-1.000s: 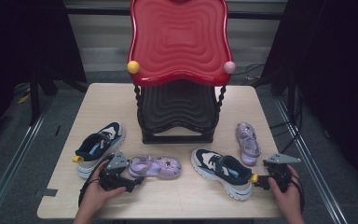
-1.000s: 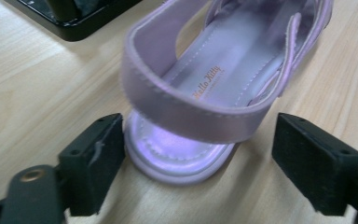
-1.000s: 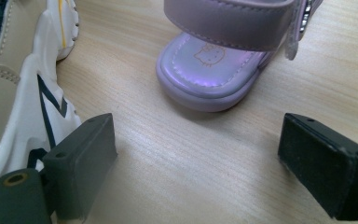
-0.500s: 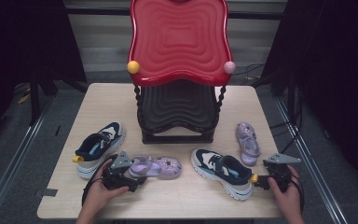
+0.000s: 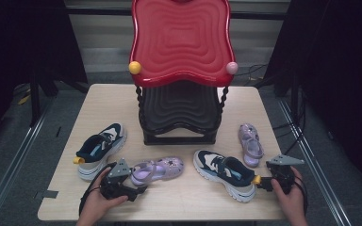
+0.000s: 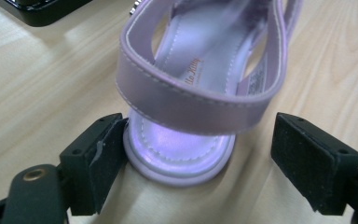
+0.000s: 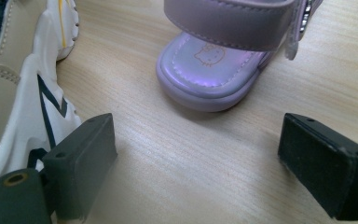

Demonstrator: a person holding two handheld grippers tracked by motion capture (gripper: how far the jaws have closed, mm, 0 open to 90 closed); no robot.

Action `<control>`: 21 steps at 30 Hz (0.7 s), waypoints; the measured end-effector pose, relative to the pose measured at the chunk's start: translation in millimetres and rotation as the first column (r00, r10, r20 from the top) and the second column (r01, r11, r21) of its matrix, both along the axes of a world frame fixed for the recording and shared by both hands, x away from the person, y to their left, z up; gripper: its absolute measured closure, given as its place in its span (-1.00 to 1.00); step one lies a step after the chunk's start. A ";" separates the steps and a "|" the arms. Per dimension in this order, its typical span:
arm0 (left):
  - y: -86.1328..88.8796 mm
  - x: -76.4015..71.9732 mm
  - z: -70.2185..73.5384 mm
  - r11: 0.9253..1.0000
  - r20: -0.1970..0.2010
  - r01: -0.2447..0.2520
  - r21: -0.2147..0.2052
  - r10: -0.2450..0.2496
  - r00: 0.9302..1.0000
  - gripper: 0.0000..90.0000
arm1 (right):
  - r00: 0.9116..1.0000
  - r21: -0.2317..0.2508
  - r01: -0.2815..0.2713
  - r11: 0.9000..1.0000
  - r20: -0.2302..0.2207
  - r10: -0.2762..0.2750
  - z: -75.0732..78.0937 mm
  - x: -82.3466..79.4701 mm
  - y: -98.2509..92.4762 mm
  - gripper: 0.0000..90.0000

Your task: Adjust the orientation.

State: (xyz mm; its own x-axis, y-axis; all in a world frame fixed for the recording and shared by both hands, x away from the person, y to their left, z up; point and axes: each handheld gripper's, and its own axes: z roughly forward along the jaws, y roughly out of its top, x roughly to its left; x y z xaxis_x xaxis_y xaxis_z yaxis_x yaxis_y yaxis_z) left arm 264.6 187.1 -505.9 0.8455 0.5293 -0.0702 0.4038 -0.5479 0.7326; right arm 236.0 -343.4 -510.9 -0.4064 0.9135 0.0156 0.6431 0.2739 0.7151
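Observation:
A purple sandal (image 5: 158,168) lies at the table's front, toe pointing right. My left gripper (image 5: 134,184) is at its heel and stands open. In the left gripper view the heel (image 6: 182,149) sits between the pads, with the left pad (image 6: 95,161) touching the sole's edge and the right pad (image 6: 312,161) apart from it. The second purple sandal (image 5: 250,141) lies at the right. My right gripper (image 5: 269,173) is open on bare wood just short of that sandal's heel (image 7: 209,70). A navy-and-white sneaker (image 5: 226,172) lies just to its left (image 7: 14,98).
A rack with a red wavy top shelf (image 5: 179,42) and a black lower shelf (image 5: 179,108) stands at the table's middle back. A second navy sneaker (image 5: 99,148) lies front left. The table's front edge (image 5: 179,217) runs close behind both hands.
My left gripper has crept right, bringing its jaws around the sandal's heel. The right gripper and all the shoes have stayed put.

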 end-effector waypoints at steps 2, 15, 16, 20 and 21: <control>-0.3 -1.7 0.1 1.000 0.010 -0.005 0.010 0.005 1.000 -0.59 | 1.000 0.000 -0.002 1.000 0.001 0.002 -0.1 0.1 -0.1 -0.77; -10.9 14.0 0.7 1.000 0.053 -0.006 0.018 0.005 0.999 -0.65 | 1.000 0.000 -0.001 1.000 0.000 0.001 0.0 0.1 0.0 -0.77; -10.9 14.0 0.7 1.000 0.053 -0.006 0.018 0.005 0.999 -0.65 | 1.000 0.000 -0.001 1.000 0.000 0.001 0.0 0.1 0.0 -0.77; -13.8 15.2 -0.6 1.000 0.049 0.011 0.011 -0.011 0.999 -0.65 | 1.000 0.001 0.000 1.000 -0.002 0.000 0.1 0.3 0.1 -0.77; -15.1 15.8 -0.8 1.000 0.052 0.017 0.010 -0.018 0.998 -0.65 | 1.000 0.001 0.000 1.000 -0.002 0.000 0.1 0.3 0.1 -0.77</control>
